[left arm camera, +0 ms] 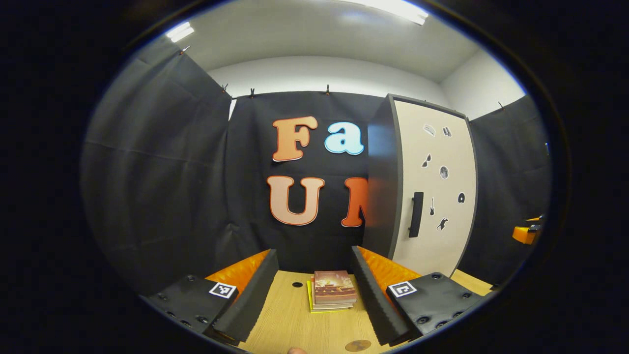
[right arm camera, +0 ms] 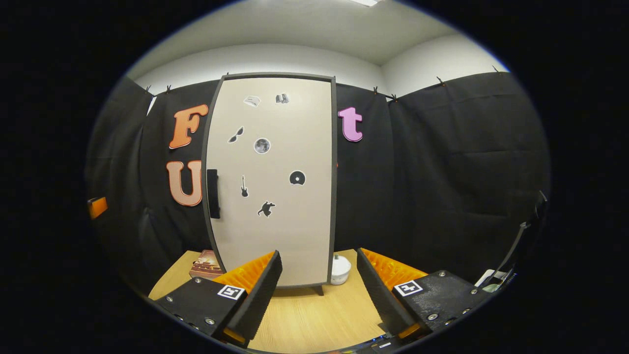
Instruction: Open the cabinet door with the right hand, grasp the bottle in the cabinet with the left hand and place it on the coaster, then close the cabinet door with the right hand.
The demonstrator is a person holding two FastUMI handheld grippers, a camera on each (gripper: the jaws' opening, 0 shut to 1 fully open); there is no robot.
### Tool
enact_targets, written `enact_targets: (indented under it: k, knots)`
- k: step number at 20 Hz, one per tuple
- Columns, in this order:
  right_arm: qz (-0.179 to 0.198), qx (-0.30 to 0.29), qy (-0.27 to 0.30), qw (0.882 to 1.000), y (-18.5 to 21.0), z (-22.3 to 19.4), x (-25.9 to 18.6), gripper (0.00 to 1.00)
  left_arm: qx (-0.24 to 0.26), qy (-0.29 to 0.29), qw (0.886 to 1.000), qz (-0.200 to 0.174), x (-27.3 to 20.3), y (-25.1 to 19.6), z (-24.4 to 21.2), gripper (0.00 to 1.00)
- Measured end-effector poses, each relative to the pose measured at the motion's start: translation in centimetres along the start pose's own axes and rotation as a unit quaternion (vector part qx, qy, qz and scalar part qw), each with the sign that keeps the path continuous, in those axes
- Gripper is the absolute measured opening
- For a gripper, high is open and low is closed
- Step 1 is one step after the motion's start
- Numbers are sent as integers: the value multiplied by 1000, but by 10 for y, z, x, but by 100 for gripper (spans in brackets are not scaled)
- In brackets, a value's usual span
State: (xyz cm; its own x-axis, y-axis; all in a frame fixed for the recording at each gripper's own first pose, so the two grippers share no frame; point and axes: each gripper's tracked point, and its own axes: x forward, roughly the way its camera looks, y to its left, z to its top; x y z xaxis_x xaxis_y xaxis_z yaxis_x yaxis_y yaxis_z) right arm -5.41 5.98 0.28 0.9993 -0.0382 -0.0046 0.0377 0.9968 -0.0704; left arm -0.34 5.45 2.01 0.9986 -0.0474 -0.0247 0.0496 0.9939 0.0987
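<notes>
Cabinet, door closed, on worktop; both claws empty.
Left claw [left arm camera: 314, 290] apart over a stack of books [left arm camera: 334, 289]; right claw [right arm camera: 318, 287] apart facing cabinet door [right arm camera: 275, 182], handle [right arm camera: 213, 193] on its left edge; coaster [left arm camera: 357, 345] near worktop [left arm camera: 290, 319] edge.

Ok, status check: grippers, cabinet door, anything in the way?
Left gripper open, empty, over table. Right gripper open, empty, facing cabinet door. Door shut, handle untouched. Stack of books left of cabinet, not blocking.
</notes>
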Motion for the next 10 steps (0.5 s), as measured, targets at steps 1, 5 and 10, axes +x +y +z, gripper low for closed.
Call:
enact_targets:
  k: [1, 5, 10]
  knots:
    - [2, 0, 0, 1000, 7, 1, -2, 95, -4, 1, 1000, 0, -1, 5, 0, 96]
    - [7, 3, -7, 1000, 38, 9, -1, 95, -5, 0, 1000, -1, -5, 25, 1, 96]
    - [39, 7, -15, 999, 94, 24, 26, 95, -4, -3, 1000, -6, -13, 40, 4, 96]
